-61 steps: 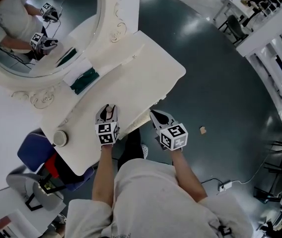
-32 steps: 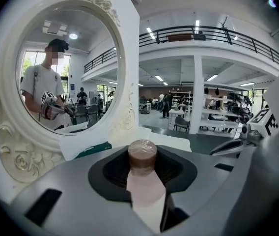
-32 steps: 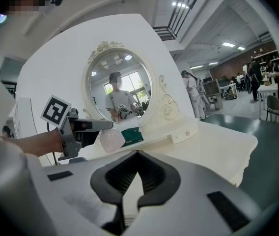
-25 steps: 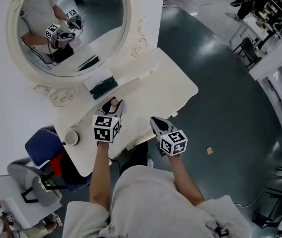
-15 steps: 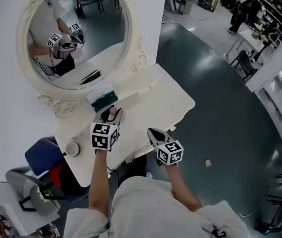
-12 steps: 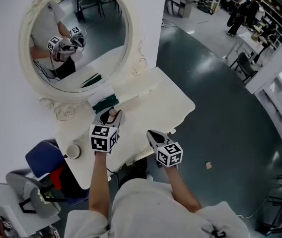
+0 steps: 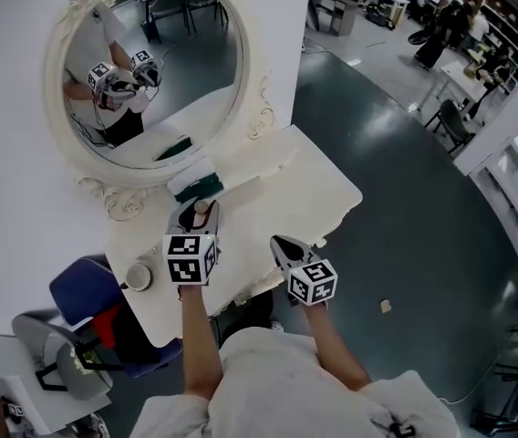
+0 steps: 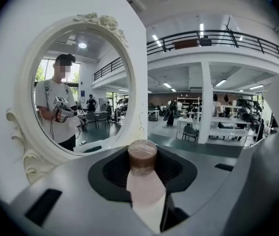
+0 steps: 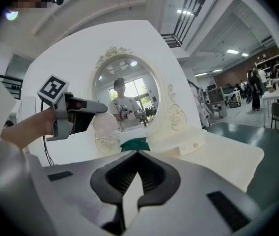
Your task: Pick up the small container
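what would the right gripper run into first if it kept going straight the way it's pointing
Most likely the green cloth at the foot of the mirror, which lies straight ahead of the right gripper across the table. Depth is hard to judge from here.

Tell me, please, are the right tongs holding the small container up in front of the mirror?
Not quite: the left tongs hold the small container up in front of the mirror, as the left gripper view shows; the right tongs are empty.
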